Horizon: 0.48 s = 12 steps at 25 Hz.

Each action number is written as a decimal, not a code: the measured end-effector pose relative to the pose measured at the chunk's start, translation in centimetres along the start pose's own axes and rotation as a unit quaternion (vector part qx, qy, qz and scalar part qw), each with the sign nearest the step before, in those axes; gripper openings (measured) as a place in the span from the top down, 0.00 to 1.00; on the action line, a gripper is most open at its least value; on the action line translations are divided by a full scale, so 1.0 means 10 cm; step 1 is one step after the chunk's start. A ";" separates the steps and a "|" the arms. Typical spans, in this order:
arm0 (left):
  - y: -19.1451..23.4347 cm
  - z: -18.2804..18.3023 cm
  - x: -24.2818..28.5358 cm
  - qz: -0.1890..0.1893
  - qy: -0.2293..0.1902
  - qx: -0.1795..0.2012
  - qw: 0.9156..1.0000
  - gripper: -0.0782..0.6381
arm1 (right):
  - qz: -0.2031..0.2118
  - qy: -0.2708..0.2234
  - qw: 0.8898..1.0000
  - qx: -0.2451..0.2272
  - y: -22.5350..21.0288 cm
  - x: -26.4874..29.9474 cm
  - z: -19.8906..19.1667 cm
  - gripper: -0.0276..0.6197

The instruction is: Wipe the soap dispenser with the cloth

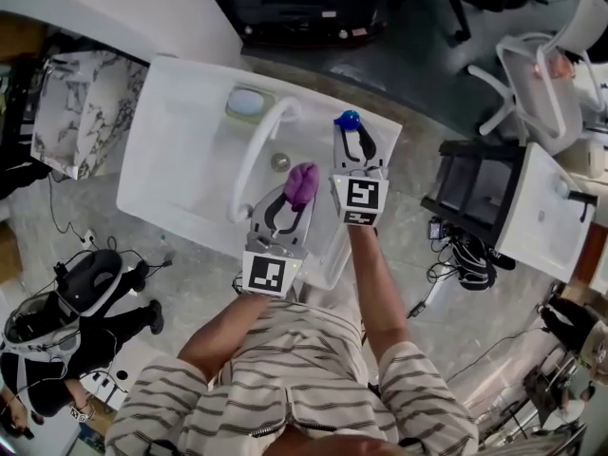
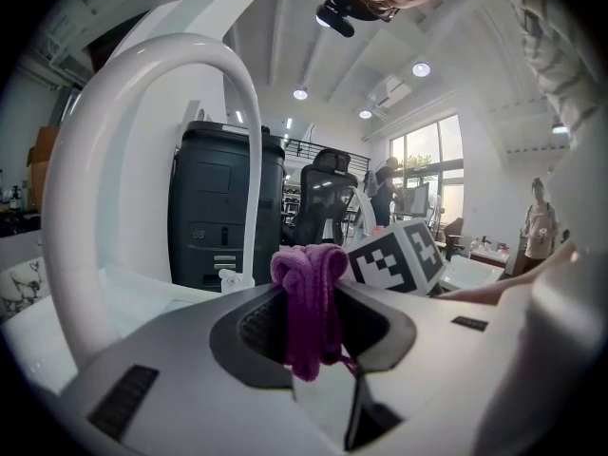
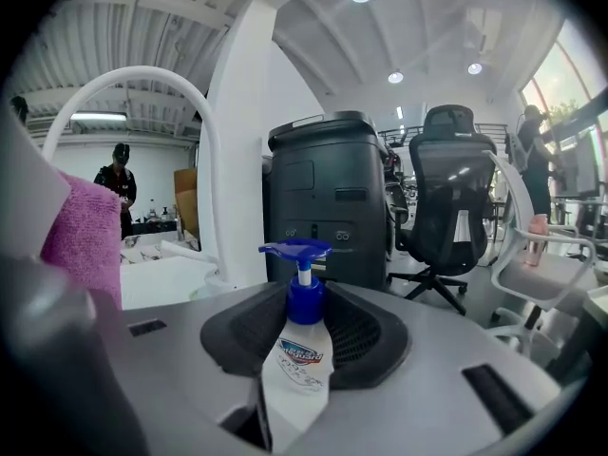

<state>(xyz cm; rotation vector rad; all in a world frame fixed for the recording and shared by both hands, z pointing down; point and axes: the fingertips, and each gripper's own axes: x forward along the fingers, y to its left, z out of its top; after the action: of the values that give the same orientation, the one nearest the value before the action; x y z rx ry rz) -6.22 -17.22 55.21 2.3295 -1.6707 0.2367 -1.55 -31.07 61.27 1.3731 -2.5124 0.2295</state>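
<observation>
My left gripper (image 1: 296, 190) is shut on a bunched purple cloth (image 1: 302, 183), which sticks up between the jaws (image 2: 309, 302) over the white sink (image 1: 180, 141). To its right, my right gripper (image 1: 350, 133) is shut on the soap dispenser (image 1: 347, 120), a white bottle with a blue pump. In the right gripper view the bottle (image 3: 299, 350) stands upright between the two black pads, which touch its sides, and the purple cloth (image 3: 84, 231) shows at the left edge. The two grippers sit side by side, a short gap apart.
A white arched faucet (image 1: 255, 150) curves over the basin just left of the cloth, with the drain (image 1: 279, 161) below it. A pale dish (image 1: 245, 103) lies at the basin's far side. A black cabinet (image 3: 328, 198) and an office chair (image 3: 446, 198) stand beyond.
</observation>
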 end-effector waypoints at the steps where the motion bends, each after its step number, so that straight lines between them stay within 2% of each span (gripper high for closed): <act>1: -0.01 0.00 0.00 -0.002 -0.002 0.002 1.000 0.73 | -0.001 0.001 1.000 0.002 -0.01 -0.01 0.00 0.76; 8: 0.01 0.02 -0.11 -0.002 -0.003 -0.002 1.000 0.73 | 0.004 0.000 1.000 0.018 0.01 -0.23 0.11 0.75; 12: 0.01 0.04 -0.16 -0.012 -0.002 0.016 1.000 0.73 | 0.008 -0.003 0.999 0.032 0.07 -0.39 0.26 0.75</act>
<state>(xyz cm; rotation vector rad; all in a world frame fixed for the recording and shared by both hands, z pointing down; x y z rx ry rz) -6.81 -15.89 54.37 2.3740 -1.6524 0.2563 -0.56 -28.28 57.59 1.3806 -2.5427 0.3128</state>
